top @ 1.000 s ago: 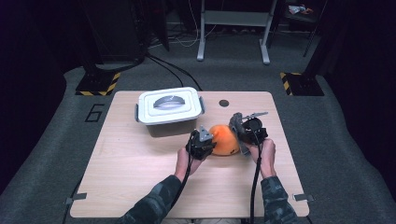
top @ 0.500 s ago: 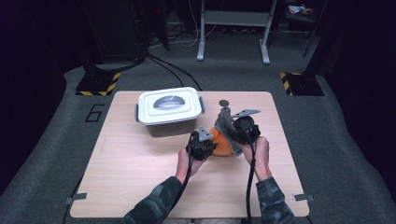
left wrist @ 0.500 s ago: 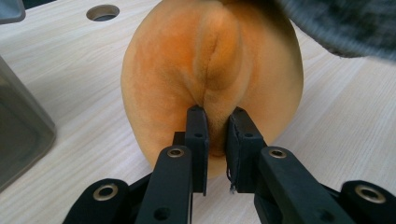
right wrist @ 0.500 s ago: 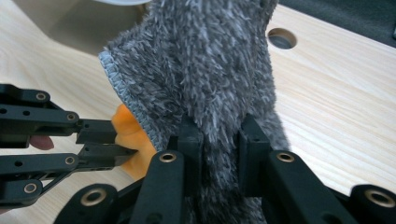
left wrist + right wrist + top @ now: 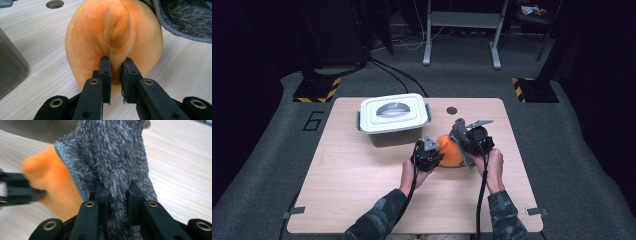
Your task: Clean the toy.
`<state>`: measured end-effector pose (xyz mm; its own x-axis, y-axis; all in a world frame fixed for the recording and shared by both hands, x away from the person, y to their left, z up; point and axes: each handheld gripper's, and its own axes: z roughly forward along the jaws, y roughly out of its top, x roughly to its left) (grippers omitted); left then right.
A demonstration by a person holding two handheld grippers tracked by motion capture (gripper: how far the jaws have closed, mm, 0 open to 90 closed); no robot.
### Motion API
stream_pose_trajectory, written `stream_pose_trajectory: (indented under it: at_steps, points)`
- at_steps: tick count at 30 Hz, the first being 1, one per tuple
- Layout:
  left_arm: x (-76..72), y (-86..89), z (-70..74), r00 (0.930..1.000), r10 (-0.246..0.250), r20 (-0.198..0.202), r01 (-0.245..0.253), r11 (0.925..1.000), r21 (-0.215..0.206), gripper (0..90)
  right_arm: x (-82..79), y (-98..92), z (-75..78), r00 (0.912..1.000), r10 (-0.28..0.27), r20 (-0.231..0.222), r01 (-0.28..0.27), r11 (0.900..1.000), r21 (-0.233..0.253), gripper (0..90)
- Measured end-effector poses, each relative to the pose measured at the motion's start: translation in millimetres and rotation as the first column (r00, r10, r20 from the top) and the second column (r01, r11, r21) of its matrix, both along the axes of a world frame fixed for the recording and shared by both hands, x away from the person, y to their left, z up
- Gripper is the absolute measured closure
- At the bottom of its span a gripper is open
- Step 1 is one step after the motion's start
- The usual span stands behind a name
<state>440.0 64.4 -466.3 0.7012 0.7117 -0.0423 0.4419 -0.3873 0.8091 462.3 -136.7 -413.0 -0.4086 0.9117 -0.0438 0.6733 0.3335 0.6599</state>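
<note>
A lidded white plastic box [image 5: 393, 118] stands on the wooden table [image 5: 342, 175], near its round hole [image 5: 452, 110].

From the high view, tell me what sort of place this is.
Probably a lab or studio set up for recording, not a home. A lone wooden table stands on grey carpet with a painted number 6, yellow-and-black striped stand bases sit behind it, and cables trail across the floor.
</note>
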Motion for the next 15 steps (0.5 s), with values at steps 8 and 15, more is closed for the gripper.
stream_pose_trajectory:
  at_steps: [8,15]
  points:
    - [-0.4,-1.3,-1.2,1.0000,-0.001,0.001,0.001,1.0000,-0.006,80.1,7.1,-23.6,-27.4,0.9945,-0.075,-0.073,0.077,0.997,0.026,74.9]
    - [-0.8,-0.8,-1.3,1.0000,-0.001,0.001,0.001,1.0000,-0.002,80.1,16.2,-33.4,-48.6,0.9844,-0.105,-0.142,0.106,0.994,0.004,75.0]
